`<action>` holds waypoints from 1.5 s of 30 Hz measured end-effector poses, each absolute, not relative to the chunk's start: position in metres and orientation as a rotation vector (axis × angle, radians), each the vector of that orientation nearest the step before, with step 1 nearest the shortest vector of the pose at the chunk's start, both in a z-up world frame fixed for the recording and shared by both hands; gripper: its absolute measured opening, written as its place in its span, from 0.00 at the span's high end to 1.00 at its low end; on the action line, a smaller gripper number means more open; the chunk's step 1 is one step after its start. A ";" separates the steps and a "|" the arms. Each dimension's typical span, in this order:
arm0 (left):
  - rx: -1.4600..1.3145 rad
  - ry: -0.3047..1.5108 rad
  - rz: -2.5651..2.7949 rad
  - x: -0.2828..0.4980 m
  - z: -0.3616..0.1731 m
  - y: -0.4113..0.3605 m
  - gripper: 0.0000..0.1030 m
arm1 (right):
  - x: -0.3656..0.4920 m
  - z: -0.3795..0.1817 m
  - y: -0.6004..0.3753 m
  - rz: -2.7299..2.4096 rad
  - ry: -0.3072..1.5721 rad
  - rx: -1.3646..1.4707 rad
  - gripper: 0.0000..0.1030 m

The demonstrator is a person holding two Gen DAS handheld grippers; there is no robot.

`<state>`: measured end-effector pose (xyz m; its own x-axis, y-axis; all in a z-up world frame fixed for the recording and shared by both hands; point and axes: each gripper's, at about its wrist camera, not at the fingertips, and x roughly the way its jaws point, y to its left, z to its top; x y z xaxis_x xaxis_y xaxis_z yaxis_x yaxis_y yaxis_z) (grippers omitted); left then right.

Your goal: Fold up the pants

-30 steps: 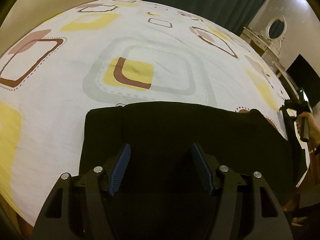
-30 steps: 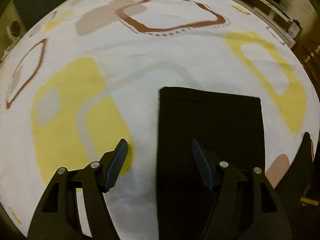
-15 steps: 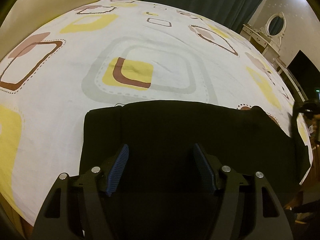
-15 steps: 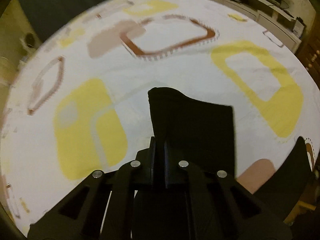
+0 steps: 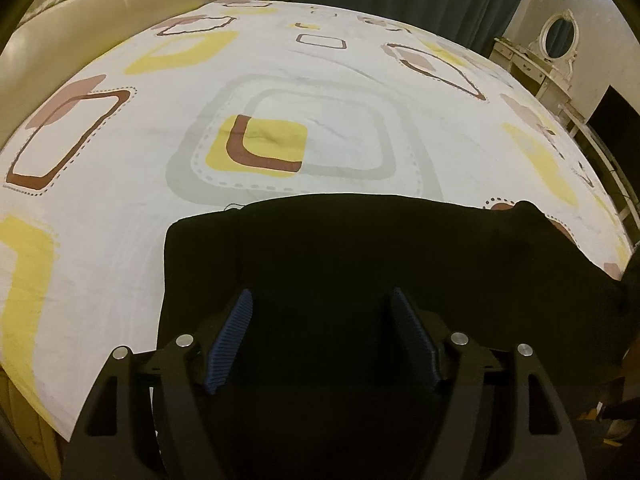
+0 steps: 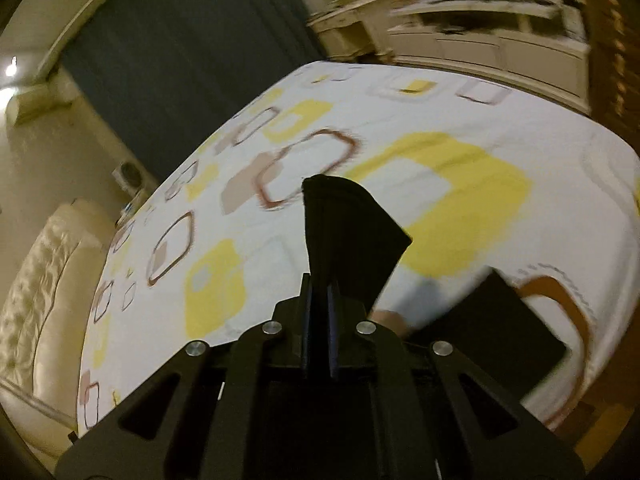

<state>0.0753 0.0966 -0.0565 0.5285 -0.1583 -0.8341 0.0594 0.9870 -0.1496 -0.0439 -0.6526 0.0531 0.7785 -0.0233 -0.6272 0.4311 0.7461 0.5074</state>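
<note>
One wide bed in a white patterned sheet [image 5: 320, 120] is carrying the black fabric pants [image 5: 360, 264] near its front edge. Your left gripper [image 5: 320, 336] is opening above them, pinching nothing; your right gripper [image 6: 319, 308] is clenching their raised end.

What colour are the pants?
Black. The pants show best in the left wrist view, lying on the patterned sheet.
</note>
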 end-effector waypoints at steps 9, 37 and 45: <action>-0.100 1.005 -0.101 0.071 -0.057 0.092 0.29 | -0.111 0.002 -0.699 -0.279 0.602 0.849 0.95; -0.027 0.994 -0.062 0.065 -0.062 0.077 0.26 | -0.137 -0.066 -0.743 -0.354 0.622 0.854 0.95; -0.023 0.996 -0.059 0.066 -0.062 0.077 0.25 | -0.158 -0.084 -0.764 -0.324 0.662 0.984 0.85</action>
<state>0.0663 0.0774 -0.0624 0.5419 -0.0604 -0.8383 0.0397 0.9981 -0.0462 -0.1583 -0.7638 -0.0844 0.7608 0.0385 -0.6478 0.5349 0.5281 0.6596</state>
